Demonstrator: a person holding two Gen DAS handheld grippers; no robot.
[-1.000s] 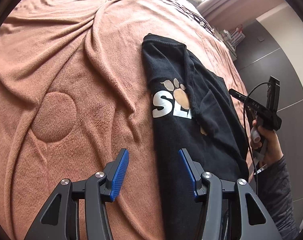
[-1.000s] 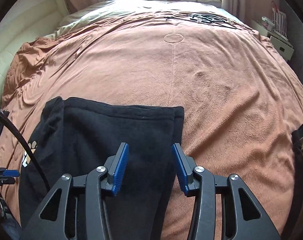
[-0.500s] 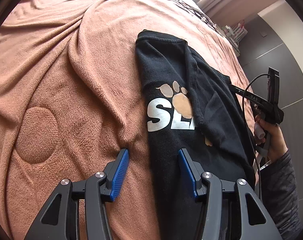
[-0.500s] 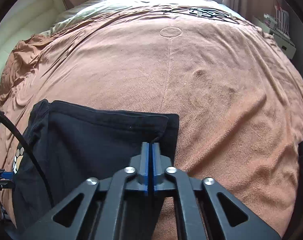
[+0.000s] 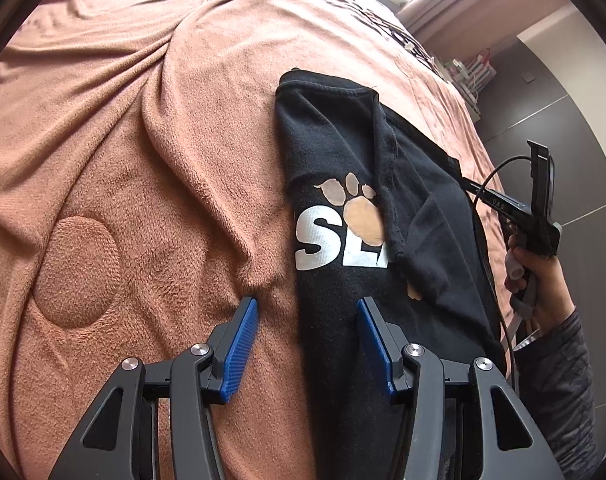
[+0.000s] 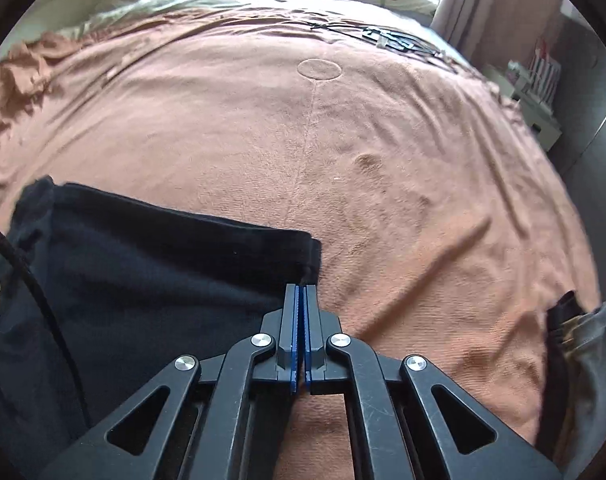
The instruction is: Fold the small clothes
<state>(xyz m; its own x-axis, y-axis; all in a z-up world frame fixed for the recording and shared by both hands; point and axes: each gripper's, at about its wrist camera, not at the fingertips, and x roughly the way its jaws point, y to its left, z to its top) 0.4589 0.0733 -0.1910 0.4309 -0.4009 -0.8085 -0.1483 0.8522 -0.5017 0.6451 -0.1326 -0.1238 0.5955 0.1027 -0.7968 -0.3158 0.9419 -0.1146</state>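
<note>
A black shirt [image 5: 331,140] with a white "SL" print and tan paw lies on the brown blanket [image 5: 143,160], one side folded over its middle. My left gripper [image 5: 305,320] hangs open over the shirt's near left edge; one blue pad [image 5: 241,332] is above the blanket, the other above the cloth. In the right wrist view my right gripper [image 6: 301,294] is shut on the right corner of the shirt [image 6: 163,280]. The left wrist view shows that same right gripper [image 5: 469,188] at the shirt's far side, held by a person's hand [image 5: 539,276].
The blanket [image 6: 343,140] is wrinkled and has round stitched patches [image 6: 319,69]. Black cables [image 6: 387,38] lie at its far end, with pillows behind. A white shelf [image 6: 539,88] stands by the dark wall at right. Grey cloth [image 6: 591,340] shows at the right edge.
The right gripper went from open over the shirt's corner to shut on it, and the corner now sits slightly bunched at its tips. The left gripper crept forward along the shirt's edge, staying open.
</note>
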